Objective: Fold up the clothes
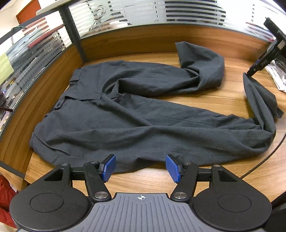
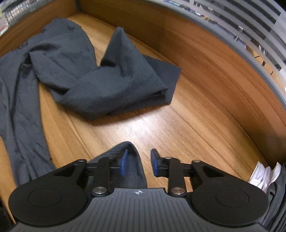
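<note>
Dark grey trousers (image 1: 125, 114) lie spread on the wooden desk (image 1: 205, 100), waistband at the left, two legs running right. The far leg end (image 2: 116, 85) is crumpled and folded over. My left gripper (image 1: 140, 167) is open and empty, hovering at the near edge of the trousers. My right gripper (image 2: 138, 163) shows in the left wrist view (image 1: 250, 72) at the near leg's hem (image 2: 131, 160), which is lifted off the desk. Its jaws stand apart, with the hem draped over the left blue pad (image 2: 125, 160). I cannot tell how firmly it grips.
A wooden partition with striped frosted glass (image 1: 143, 16) curves around the desk's back and left. White papers (image 2: 262, 176) lie at the right edge. A black cable (image 1: 268, 157) runs along the desk's near right.
</note>
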